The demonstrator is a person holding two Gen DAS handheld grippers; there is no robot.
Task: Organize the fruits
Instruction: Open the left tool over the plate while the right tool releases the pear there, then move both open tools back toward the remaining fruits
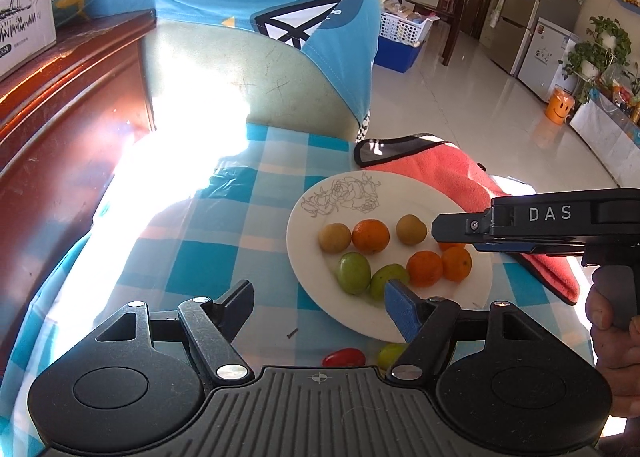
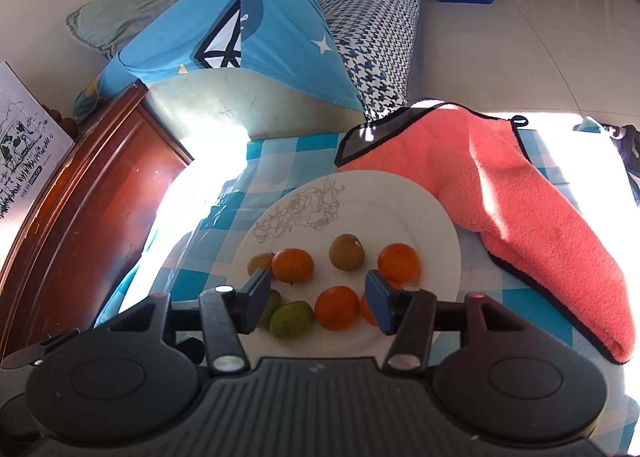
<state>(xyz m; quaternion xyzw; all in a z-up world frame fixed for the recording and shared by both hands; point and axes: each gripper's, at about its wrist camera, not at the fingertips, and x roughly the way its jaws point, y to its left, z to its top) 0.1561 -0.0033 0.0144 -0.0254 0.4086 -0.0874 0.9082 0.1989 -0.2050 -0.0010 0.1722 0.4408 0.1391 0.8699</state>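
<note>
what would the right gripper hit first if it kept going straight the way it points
Most likely the orange on the near part of the white plate. It sits in line between the open jaws of the right gripper, with a green fruit just beside it. Depth is hard to judge through the fisheye.

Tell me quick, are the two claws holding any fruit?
Left claw: open, holding nothing.
Right claw: open, holding nothing; it hangs over the fruit on the plate.

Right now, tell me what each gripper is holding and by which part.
Nothing is held. The left gripper and right gripper both stand open above the plate, with no fruit between their fingers.
</note>
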